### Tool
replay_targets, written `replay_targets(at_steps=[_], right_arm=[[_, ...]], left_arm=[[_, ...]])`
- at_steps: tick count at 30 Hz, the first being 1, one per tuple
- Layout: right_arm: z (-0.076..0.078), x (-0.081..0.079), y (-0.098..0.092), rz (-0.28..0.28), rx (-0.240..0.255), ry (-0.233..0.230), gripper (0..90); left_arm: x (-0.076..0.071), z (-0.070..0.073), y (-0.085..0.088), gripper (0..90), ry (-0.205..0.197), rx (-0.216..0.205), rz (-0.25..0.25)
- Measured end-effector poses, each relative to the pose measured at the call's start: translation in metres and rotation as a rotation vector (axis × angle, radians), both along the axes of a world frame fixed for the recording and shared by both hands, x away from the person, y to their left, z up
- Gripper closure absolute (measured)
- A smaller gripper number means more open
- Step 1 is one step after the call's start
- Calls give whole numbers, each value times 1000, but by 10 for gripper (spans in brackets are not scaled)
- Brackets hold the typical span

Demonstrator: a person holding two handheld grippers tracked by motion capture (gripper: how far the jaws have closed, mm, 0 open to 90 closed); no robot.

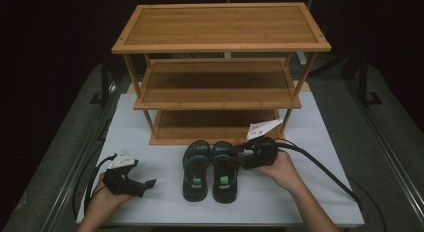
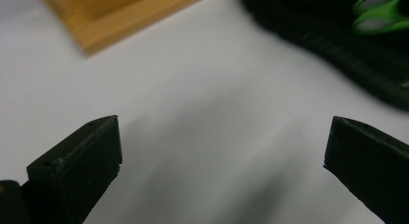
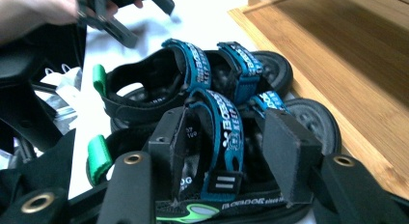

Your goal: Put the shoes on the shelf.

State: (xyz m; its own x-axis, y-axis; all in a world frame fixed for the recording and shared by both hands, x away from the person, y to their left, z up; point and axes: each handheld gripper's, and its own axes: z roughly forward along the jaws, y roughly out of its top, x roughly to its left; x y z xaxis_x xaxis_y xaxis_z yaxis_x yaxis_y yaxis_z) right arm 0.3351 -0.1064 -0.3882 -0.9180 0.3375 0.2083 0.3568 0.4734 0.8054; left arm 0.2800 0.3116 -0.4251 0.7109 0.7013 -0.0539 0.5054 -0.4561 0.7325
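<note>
Right gripper (image 3: 226,151) jaws straddle the near sandal's (image 1: 225,172) blue strap, not clamped; left gripper (image 1: 131,184) idle, jaws released; both sandals on tabletop (image 1: 310,192), shoe rack (image 1: 220,72) empty, placement pending.

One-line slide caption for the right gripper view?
Right gripper with jaws straddling the blue strap of the nearer black sandal, beside the bamboo rack.

We find the sandal (image 2: 337,45) blurred and cut off at the left gripper view's top right. The shelf corner (image 2: 120,16) is likewise blurred and cropped.
</note>
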Motion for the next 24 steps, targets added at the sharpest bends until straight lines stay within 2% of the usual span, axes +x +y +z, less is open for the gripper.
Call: replay_targets(at_steps=[7, 9, 11, 12, 18, 24], right_arm=[[0, -6, 0, -15, -25, -6, 478], [-1, -7, 0, -15, -27, -7, 478], [-2, -7, 1, -19, -27, -10, 479], [-2, -8, 2, -16, -25, -7, 482], [-4, -9, 3, -26, -26, -13, 499], [-7, -10, 3, -21, -43, -7, 535]], left_arm=[[9, 23, -30, 65, -17, -23, -125], [12, 28, -35, 155, -23, -45, -159], [16, 34, -44, 161, -27, -55, -188], [19, 37, -48, 200, -25, -57, -220], [30, 42, -72, 304, -23, -65, -286], [40, 35, -90, 418, 5, -59, -342]])
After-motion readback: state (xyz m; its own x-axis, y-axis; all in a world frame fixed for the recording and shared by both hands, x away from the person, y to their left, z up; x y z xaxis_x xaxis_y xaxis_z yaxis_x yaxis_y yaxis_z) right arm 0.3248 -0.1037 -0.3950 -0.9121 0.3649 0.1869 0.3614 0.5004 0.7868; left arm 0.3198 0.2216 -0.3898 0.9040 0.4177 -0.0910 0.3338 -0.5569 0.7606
